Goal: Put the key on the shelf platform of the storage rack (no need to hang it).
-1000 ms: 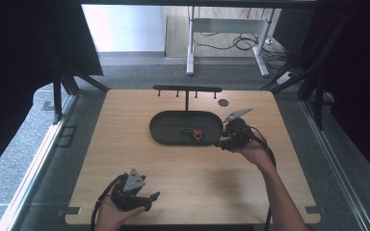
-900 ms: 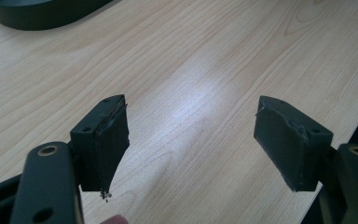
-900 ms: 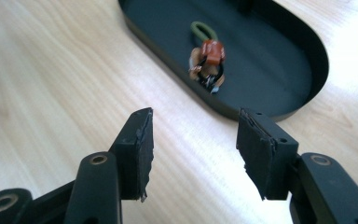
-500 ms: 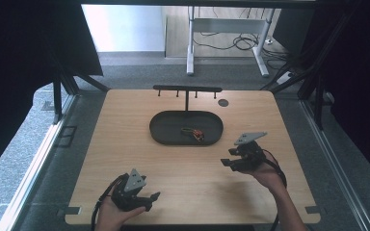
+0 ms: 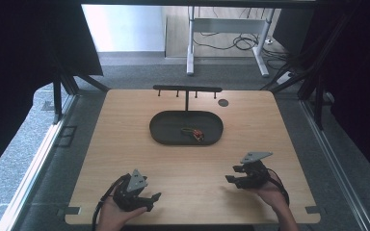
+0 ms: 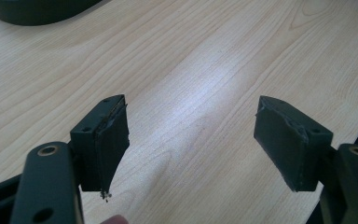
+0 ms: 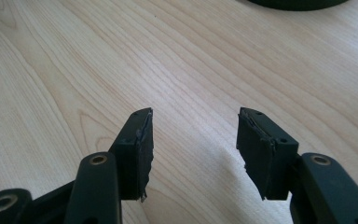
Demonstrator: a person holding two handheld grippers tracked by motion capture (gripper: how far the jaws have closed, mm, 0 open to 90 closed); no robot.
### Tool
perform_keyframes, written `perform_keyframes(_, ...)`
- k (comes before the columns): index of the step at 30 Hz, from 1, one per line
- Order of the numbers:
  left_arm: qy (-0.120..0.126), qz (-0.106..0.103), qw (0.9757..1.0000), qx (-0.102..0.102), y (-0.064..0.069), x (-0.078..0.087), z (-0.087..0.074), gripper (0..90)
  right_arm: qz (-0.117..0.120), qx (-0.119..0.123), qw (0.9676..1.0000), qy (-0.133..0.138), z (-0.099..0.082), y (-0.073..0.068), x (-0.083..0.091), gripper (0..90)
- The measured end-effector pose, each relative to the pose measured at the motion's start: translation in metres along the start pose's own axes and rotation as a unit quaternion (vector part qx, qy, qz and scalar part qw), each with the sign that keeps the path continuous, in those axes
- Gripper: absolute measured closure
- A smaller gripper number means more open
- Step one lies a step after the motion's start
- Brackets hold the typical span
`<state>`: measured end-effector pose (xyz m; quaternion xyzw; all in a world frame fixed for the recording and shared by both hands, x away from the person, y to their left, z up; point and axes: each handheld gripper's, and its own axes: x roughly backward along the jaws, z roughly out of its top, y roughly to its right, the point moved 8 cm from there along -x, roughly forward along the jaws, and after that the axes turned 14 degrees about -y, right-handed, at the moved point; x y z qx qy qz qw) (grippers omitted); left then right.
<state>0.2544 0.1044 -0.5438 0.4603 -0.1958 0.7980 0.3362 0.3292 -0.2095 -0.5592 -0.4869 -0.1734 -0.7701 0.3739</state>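
Presently the right gripper is being held low over the table near its right front, jaws parted with only bare wood between them. Likewise the left gripper is being held open at the left front. Farther off, a small red-and-green object is lying in the dark oval tray.

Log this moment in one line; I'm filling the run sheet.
left tongs: open, empty | right tongs: open, empty | small item: in tray
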Motion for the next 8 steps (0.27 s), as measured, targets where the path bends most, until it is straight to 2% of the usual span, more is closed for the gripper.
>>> perform_keyframes(8,0.001,0.001,1.0,0.0,-0.0008,0.0006,-0.0003,26.8,-0.015,0.0,0.9997,0.021,0.0039,-0.0009,0.0041,42.0)
